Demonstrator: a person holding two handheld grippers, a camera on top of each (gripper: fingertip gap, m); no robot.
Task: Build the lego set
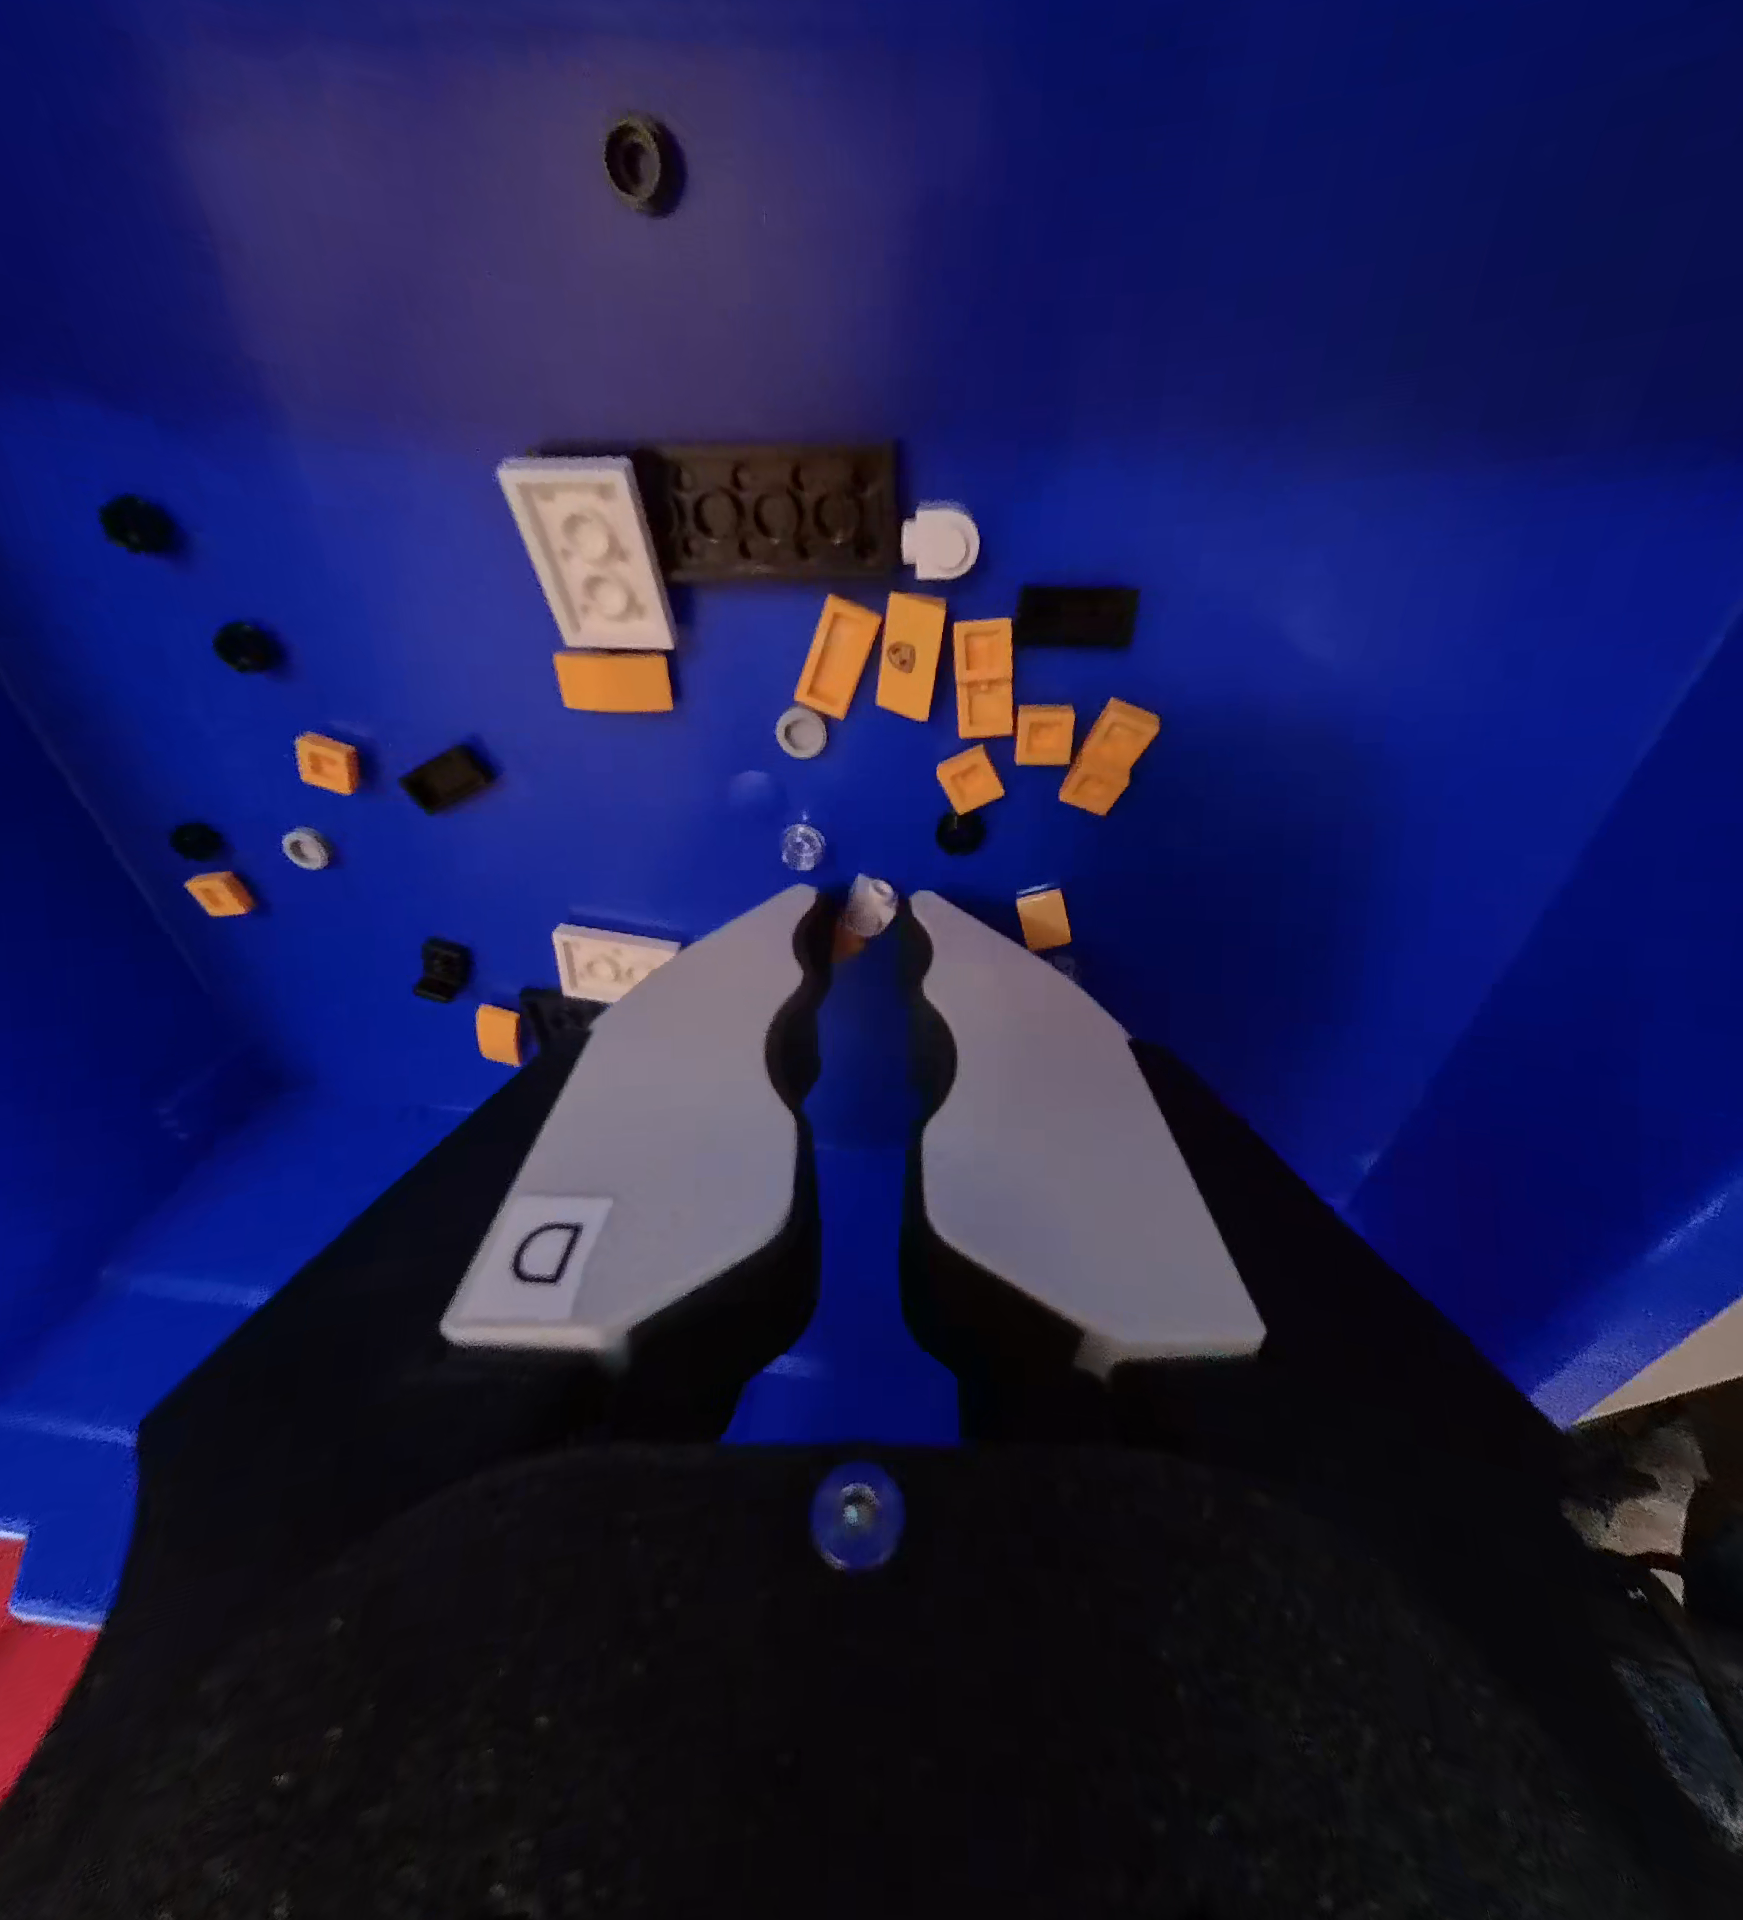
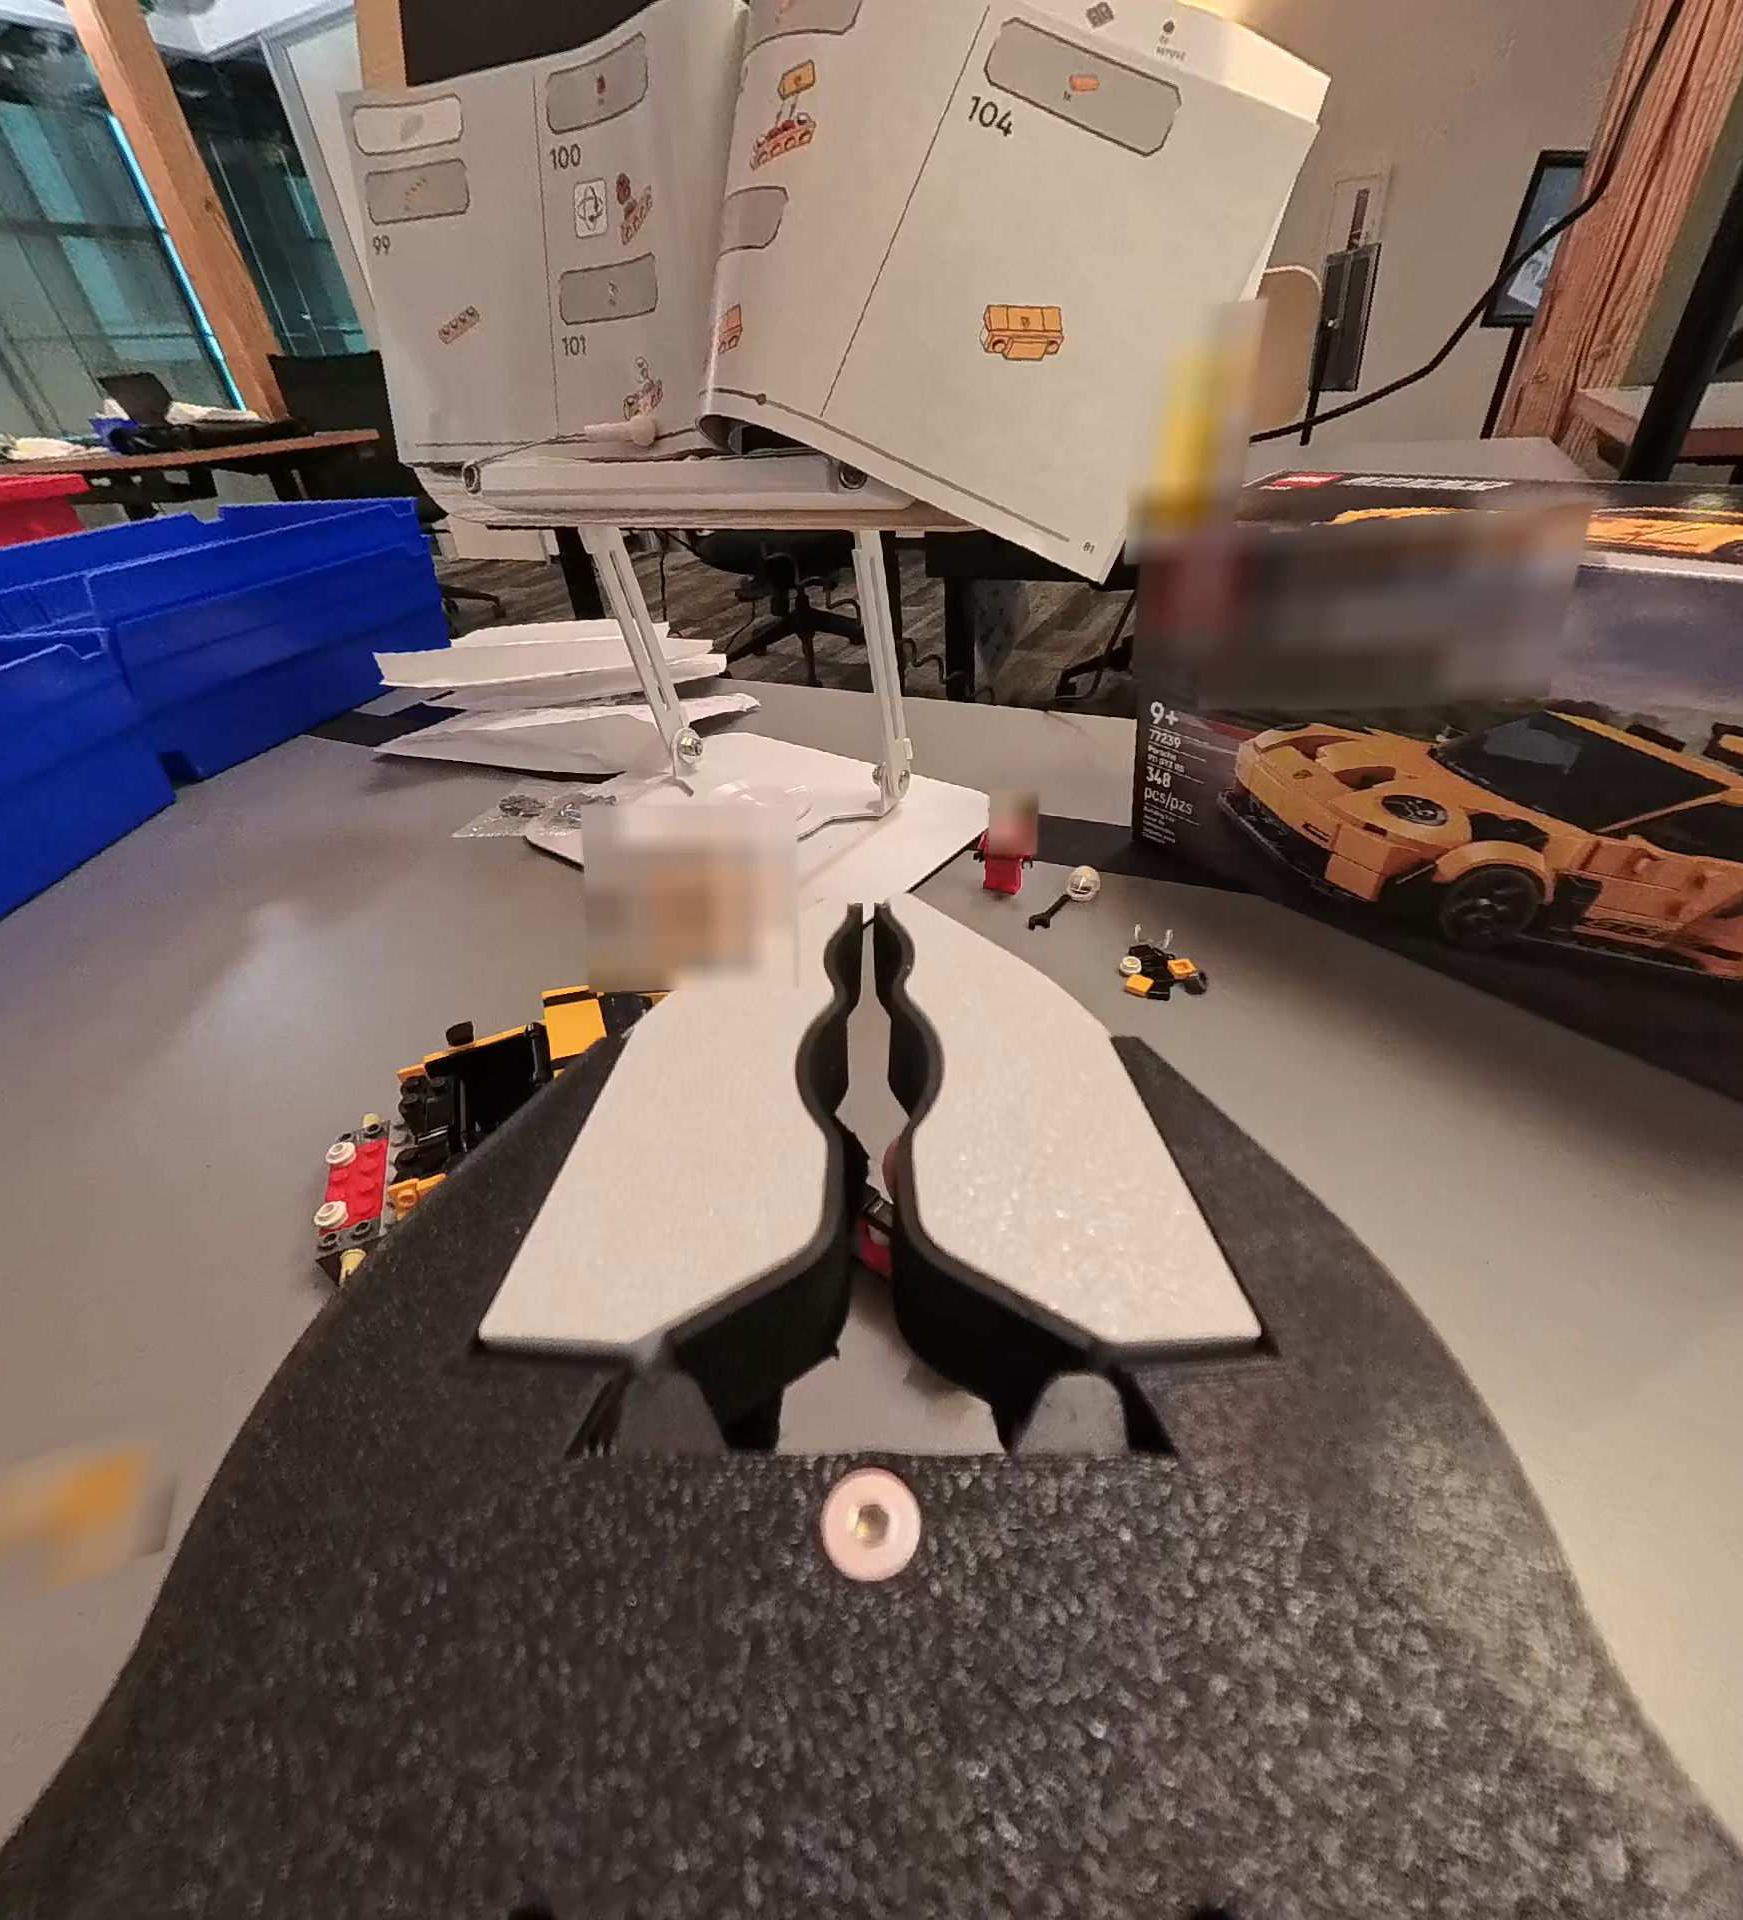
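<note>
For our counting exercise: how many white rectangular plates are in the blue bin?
2. One white plate lies beside the black plate; another is partly hidden behind the left gripper. Others may be hidden.

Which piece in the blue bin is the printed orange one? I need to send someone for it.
Look in the blue bin at the orange cluster below the big black plate. The printed orange tile is second from the left there, standing lengthwise. Alone among them, it carries a small dark emblem.
</note>
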